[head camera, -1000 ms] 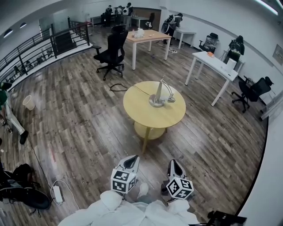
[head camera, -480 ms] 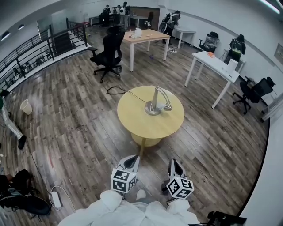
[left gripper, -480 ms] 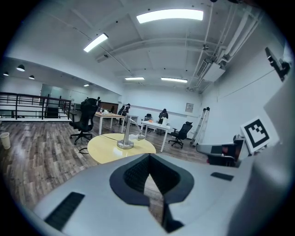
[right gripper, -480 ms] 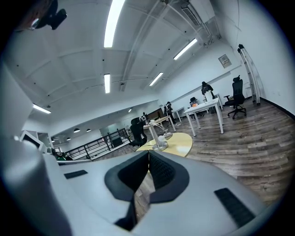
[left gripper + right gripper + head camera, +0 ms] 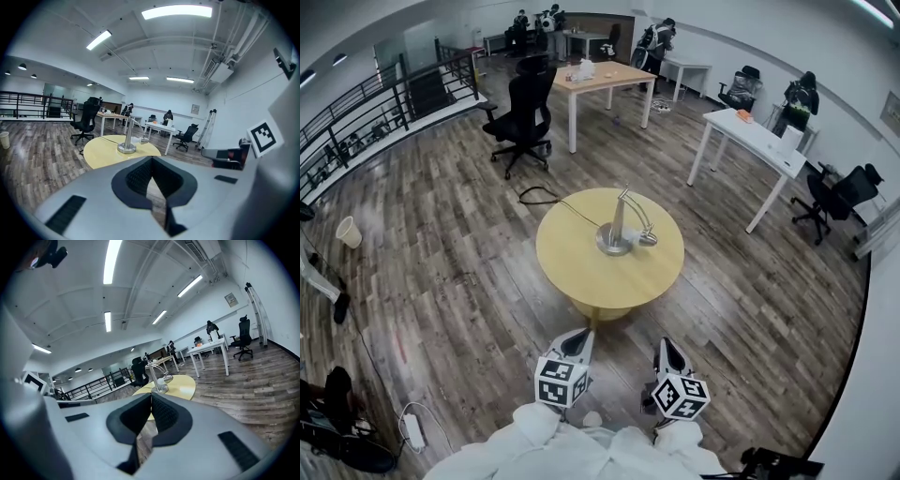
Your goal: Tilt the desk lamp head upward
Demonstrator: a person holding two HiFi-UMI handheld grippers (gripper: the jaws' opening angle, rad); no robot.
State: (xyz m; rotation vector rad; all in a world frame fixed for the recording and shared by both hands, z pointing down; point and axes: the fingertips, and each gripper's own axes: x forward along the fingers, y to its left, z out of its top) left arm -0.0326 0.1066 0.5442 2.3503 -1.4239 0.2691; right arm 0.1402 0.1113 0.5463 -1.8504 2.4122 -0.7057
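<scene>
The desk lamp (image 5: 619, 230) stands near the middle of the round table (image 5: 572, 277), head seemingly drooping toward the tabletop, while the left gripper (image 5: 578, 337) and right gripper (image 5: 668, 345) hang well short of the table, fingers pressed together and empty, likely just carried for the approach.

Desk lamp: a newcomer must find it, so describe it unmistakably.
Find the round yellow table amid the wood floor. The desk lamp stands alone on it. Unlike anything nearby, it is silver: round base, upright post, thin arm curving down to a small head.
</scene>
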